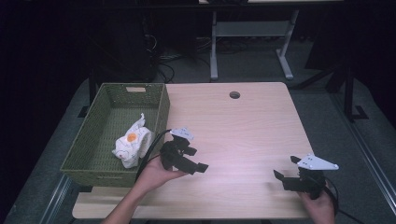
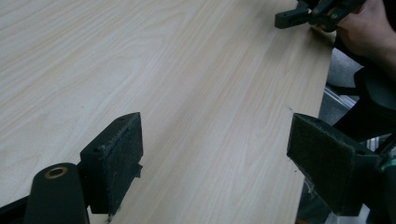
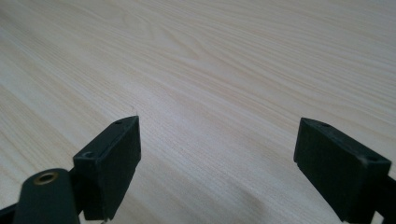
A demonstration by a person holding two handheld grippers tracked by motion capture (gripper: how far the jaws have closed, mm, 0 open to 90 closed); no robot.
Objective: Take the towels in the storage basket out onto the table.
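Left gripper [image 1: 198, 161]: both black, felt-faced jaws stand fully apart with nothing between them; in the left gripper view its pads [image 2: 122, 156] frame only bare pale wood. The gripper hangs just above the light wooden table [image 1: 243, 130], near the left part of its front edge, jaws aimed toward the table's middle, and is held from below by the person's left hand [image 1: 154, 177].

Right gripper [image 1: 287, 170]: its black jaws likewise stand wide and hold nothing; its pads [image 3: 114, 158] bracket plain wood grain. It sits low near the front right corner of the table, topped by a grey three-cornered plate [image 1: 317, 163], in the person's right hand [image 1: 322, 207].

The nearest thing to the left gripper is a crumpled white cloth with an orange spot [image 1: 132, 142], lying inside the green woven rectangular basket [image 1: 161, 116], against the basket's right wall toward its front. The basket stands along the left edge of the table.

Judged step: the cloth appears already deposited, both tools free and resting. If the cloth is to be handled further, the left gripper would need to lift over the basket's right wall, descend with jaws wide, and close on a raised fold.
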